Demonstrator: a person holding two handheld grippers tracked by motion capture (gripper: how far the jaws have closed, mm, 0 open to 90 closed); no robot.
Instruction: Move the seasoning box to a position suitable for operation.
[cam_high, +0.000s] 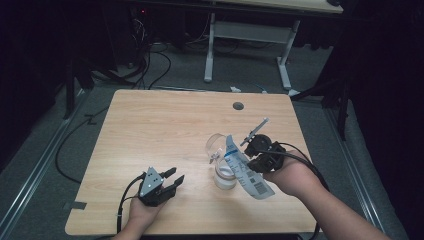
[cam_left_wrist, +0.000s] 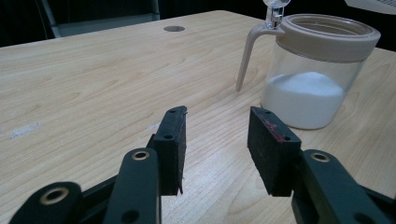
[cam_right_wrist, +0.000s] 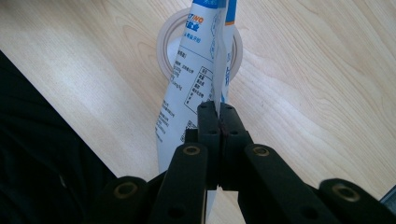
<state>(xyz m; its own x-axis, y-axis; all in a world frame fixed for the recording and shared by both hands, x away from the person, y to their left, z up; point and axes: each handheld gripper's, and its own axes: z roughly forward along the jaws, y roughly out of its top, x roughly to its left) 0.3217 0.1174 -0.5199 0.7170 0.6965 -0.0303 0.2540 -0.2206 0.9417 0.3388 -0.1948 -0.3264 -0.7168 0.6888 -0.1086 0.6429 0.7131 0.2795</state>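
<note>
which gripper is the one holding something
The right gripper: its jaws are shut on the printed bag above the jar. The left gripper is open, empty.

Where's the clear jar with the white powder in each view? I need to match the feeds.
High view: jar right of centre on the table, beside the right gripper and its pouch.
Left gripper view: jar upper right, beyond the open jaws.
Right gripper view: jar rim top centre, behind the pouch.
Shared landmark: the jar's beige rim.
</note>
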